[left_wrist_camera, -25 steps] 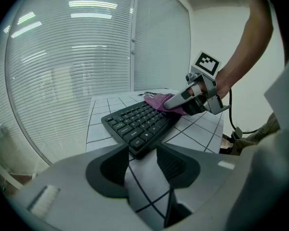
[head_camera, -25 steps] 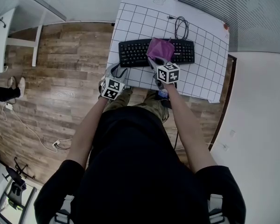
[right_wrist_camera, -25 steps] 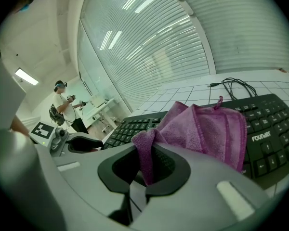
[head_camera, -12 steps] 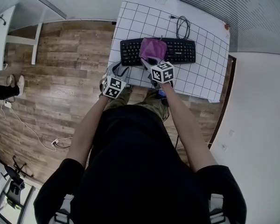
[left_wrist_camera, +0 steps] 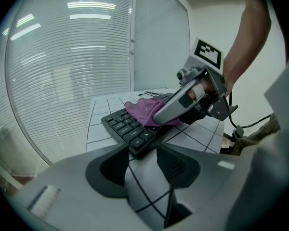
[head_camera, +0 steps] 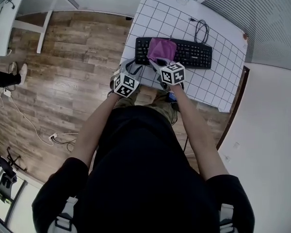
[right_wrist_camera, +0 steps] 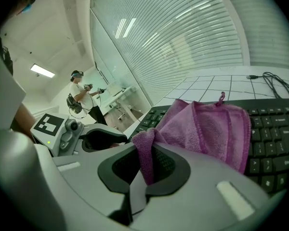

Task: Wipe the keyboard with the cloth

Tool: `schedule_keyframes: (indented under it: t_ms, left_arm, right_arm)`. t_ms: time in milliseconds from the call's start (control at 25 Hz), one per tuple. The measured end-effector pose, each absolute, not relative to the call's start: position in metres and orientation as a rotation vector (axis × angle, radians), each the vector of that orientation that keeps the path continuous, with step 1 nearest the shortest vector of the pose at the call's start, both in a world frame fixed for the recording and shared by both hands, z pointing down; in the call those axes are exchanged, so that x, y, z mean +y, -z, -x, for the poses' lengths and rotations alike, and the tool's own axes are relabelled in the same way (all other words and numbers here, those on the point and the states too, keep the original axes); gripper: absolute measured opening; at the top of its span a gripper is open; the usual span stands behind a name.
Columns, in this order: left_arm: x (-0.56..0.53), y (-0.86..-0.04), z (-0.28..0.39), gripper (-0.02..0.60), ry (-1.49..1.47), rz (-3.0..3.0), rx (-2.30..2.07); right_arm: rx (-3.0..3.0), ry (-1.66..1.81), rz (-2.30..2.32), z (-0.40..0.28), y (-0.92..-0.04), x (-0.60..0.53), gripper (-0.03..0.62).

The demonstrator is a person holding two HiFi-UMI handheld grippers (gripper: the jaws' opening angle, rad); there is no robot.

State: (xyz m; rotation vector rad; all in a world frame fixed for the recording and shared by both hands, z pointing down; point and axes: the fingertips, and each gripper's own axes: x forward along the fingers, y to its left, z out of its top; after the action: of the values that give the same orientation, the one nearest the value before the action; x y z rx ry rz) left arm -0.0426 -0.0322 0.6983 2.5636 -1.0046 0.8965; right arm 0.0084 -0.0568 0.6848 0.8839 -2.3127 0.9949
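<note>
purple cloth (head_camera: 162, 48), pinched by right gripper (right_wrist_camera: 145, 171), drapes corded keyboard (head_camera: 196, 56); left gripper (left_wrist_camera: 142, 163) jaws apart.

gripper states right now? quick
Left gripper: open, nothing between the jaws.
Right gripper: closed on the cloth, which is draped over the keyboard.

Keyboard (head_camera: 195, 56) middle: hidden under cloth (head_camera: 162, 48), head view.
Keyboard right end: cut off at edge, right gripper view.
Key print: too small to read.
</note>
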Motion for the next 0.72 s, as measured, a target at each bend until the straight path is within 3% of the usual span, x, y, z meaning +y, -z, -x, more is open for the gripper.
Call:
schedule_keyframes:
  t_ms: [440,720]
  left_arm:
    - [-0.032,-0.698,0.046,0.153,-0.878,-2.552,-0.974]
    - [-0.028,-0.674,0.047,0.163,-0.742,-2.552,-0.762]
  right_arm:
    - [-2.335,-1.15,-0.862,0.01,-0.68,-0.057,0.041]
    - [-2.638,-1.172,-0.946,0.012,-0.589,-0.065,0.041]
